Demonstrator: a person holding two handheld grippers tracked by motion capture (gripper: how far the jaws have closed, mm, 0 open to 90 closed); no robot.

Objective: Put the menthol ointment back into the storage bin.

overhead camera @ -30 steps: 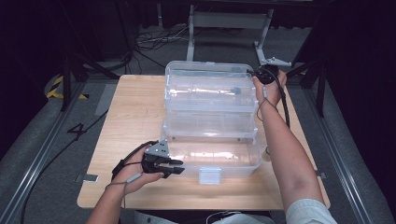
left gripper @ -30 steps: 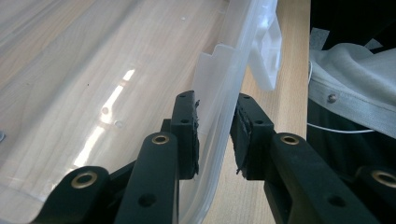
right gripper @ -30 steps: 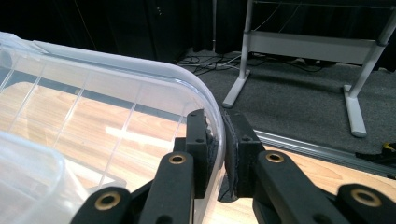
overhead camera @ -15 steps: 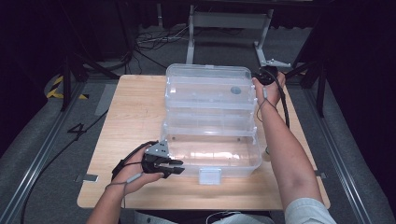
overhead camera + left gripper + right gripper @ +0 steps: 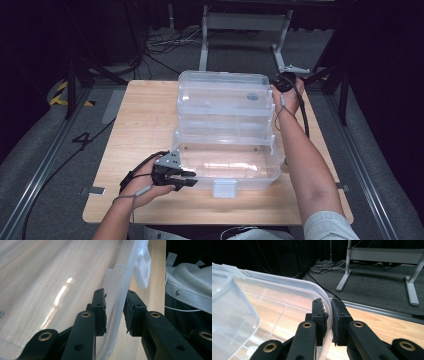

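Okay, both claws are on the clear plastic bin (image 5: 225,125), which sits mid-table (image 5: 145,115), running from the near edge to the far one, with a smaller clear tub stepped on its far half. My left gripper (image 5: 186,180) has the near-left rim: in the left gripper view (image 5: 116,312) the jaws straddle the thin wall (image 5: 120,300), one pad inside, one outside, narrowed down with the wall between them; contact on the outer pad looks real, the inner one I can't tell for sure. My right gripper (image 5: 283,84) is at the far-right corner; in the right gripper view (image 5: 329,320) the jaws are nearly together, pinching the curved rim (image 5: 322,296).

Handling guess: light, empty, thin-walled, so it flexes and racks if lifted from one corner. Smooth plastic, slippery against the pads. Rim bead is the stiffest part, so grip there, deep, not on the bare wall. Diagonal corners balance it; keep both hands level or the upper tub slides. White latch (image 5: 224,188) on the near side: avoid it, looks brittle.
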